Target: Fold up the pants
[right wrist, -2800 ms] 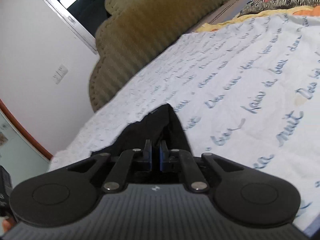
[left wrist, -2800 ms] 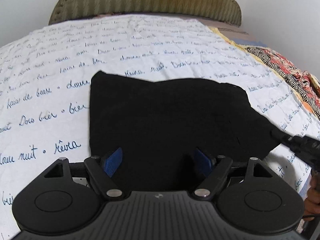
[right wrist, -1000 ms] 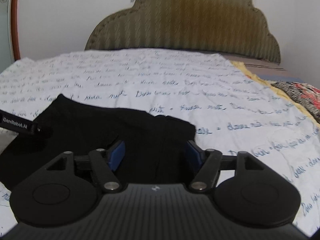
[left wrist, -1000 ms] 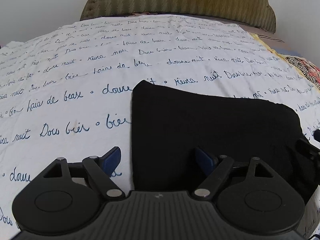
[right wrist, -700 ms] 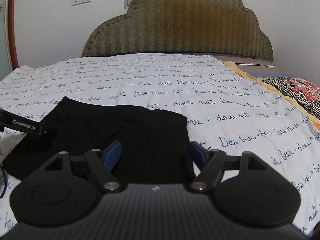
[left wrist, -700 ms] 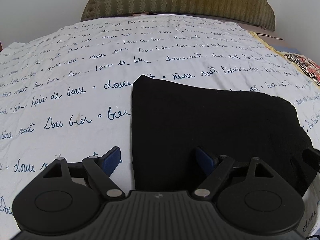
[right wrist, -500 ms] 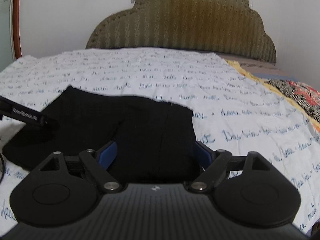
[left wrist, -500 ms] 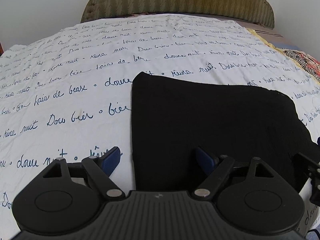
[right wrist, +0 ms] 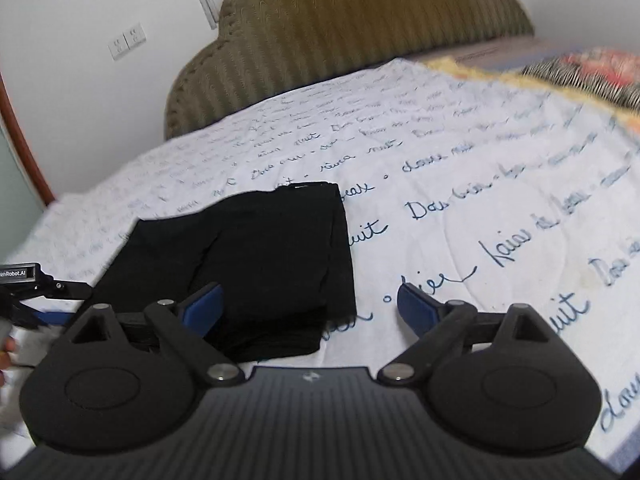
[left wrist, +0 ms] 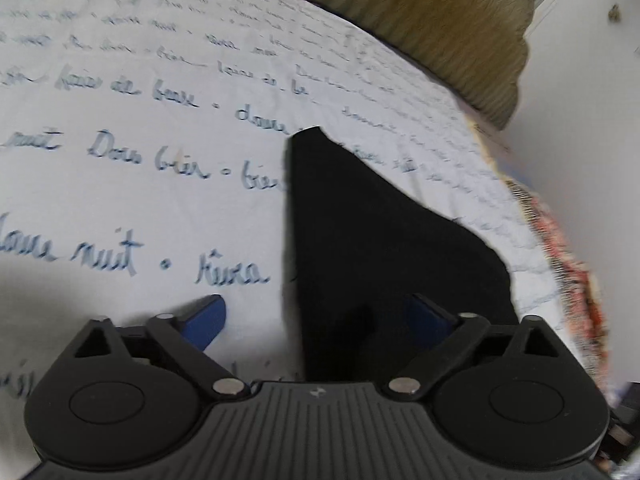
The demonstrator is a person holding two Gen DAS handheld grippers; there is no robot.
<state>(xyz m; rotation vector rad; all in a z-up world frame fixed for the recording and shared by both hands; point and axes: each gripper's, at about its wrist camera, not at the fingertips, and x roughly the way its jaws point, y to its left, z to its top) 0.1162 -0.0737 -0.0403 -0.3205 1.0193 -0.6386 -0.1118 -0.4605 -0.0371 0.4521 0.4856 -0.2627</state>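
Black pants folded flat on bed

Left gripper [left wrist: 316, 316] jaws opening wide, empty, straddling the pants' [right wrist: 256, 256] left edge. Pants: compact dark rectangle on white script-print sheet [right wrist: 480, 184]. Right gripper [right wrist: 310, 306] jaws opening wide, empty, at their right edge.

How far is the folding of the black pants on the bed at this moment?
Mostly done, it seems. The black fabric pants lie as a compact folded stack on the white bedsheet with blue handwriting. Neither the left gripper nor the right gripper holds anything: the jaws of both are opening, each straddling an edge of the stack without pressing on it. What may remain is one more fold or some smoothing; the blurred pictures cannot settle that.
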